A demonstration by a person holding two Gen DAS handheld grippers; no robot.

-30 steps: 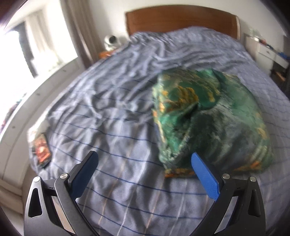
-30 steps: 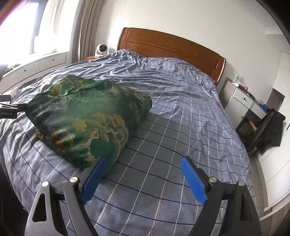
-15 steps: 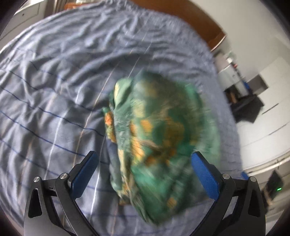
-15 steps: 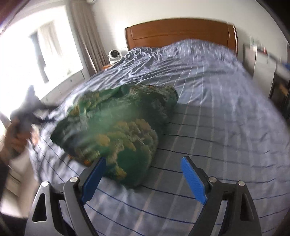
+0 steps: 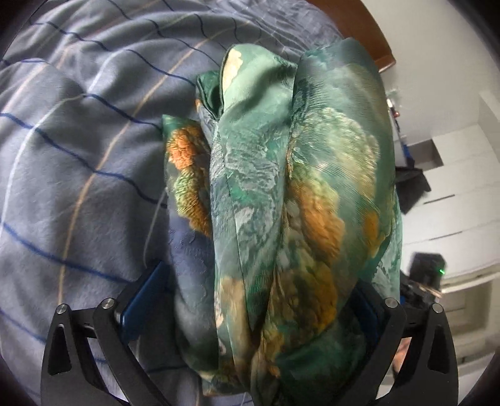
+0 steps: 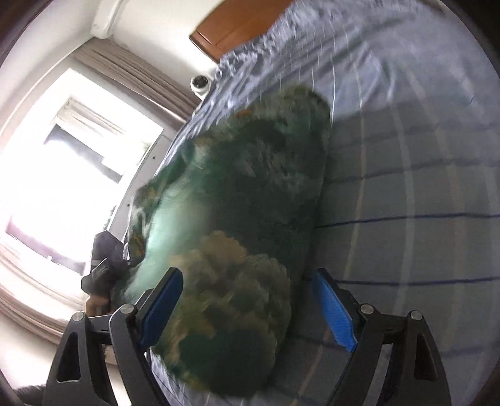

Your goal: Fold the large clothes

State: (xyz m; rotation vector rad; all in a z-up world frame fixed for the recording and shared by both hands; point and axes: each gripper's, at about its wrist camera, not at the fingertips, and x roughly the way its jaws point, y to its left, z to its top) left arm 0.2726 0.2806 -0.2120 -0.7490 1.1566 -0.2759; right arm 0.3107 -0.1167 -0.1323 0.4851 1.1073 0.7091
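Folded green garment (image 5: 290, 200) lying on the striped bedcover (image 5: 72, 150), with the bundle's long axis running away from the left gripper (image 5: 250, 306), toward the wooden headboard (image 6: 237, 28). Near end of the bundle sitting between both pairs of blue pads. Left gripper spread wide, one blue finger (image 5: 147, 299) showing at the left of the cloth, the other mostly hidden behind the fabric; the bundle fills the gap, but no squeeze to be seen, so not gripping as far as can be judged. Right gripper (image 6: 247, 309) also wide open, straddling a thick corner of the same garment (image 6: 237, 218), the left pad close against the cloth, the right pad apart from it, over bare cover. Right view strongly blurred and rolled sideways, so contact there perhaps only apparent.

Deciding relation for the coming move: cloth directly ahead of and between the pads of both tools, each at an opposite end of the near edge, neither clearly nearer. Probably a pinch of both corners next, for another fold or for lifting the packet.

Compared with a second ago: then both grippers held back over the bedcover, the garment well ahead and off to one side, pads empty. Now both pushed forward around the bundle, cameras tilted, opening about the same.
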